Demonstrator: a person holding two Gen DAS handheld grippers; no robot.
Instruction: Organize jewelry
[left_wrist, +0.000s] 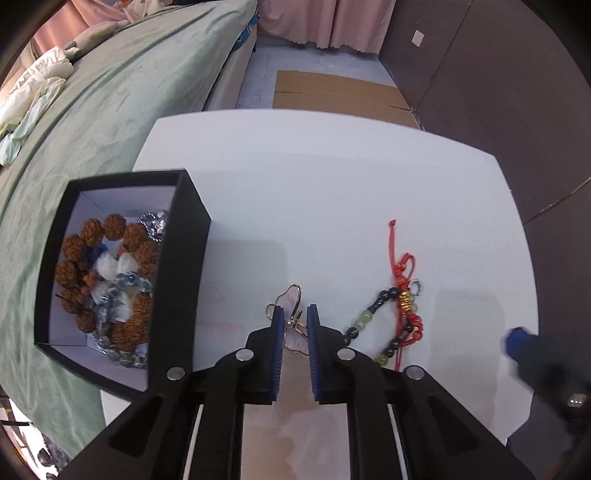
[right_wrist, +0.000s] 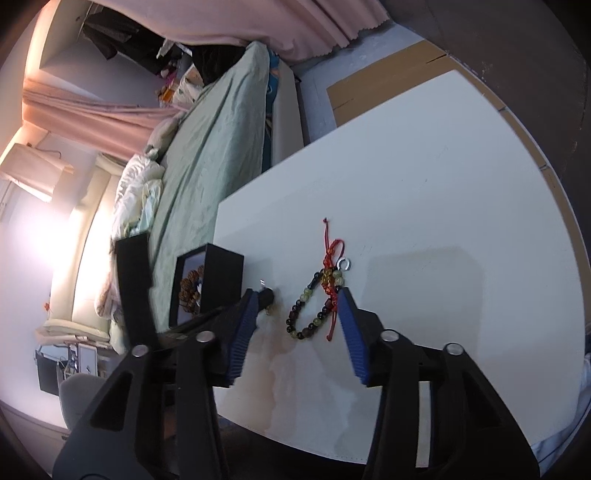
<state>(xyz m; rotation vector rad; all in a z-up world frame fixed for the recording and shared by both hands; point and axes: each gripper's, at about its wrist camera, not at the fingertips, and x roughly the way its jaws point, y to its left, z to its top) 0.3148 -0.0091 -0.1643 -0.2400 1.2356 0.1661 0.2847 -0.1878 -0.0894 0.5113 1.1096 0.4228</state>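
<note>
A black jewelry box (left_wrist: 184, 280) stands open at the left of the white table (left_wrist: 314, 206), filled with brown bead bracelets (left_wrist: 107, 258) and clear beads. My left gripper (left_wrist: 295, 314) is narrowly open around a pink butterfly hair clip (left_wrist: 291, 325) lying on the table; the pads are close to it. A beaded bracelet with red cord (left_wrist: 399, 314) lies to the right, and it shows in the right wrist view (right_wrist: 321, 295). My right gripper (right_wrist: 299, 306) is open and empty, straddling that bracelet. The box (right_wrist: 218, 280) shows at left.
A bed with a green cover (left_wrist: 110, 110) runs along the table's left side. Flattened cardboard (left_wrist: 332, 92) lies on the floor beyond the table. A dark wall (left_wrist: 498, 74) stands at the right. The box lid (right_wrist: 133, 288) stands on the bed beside the box.
</note>
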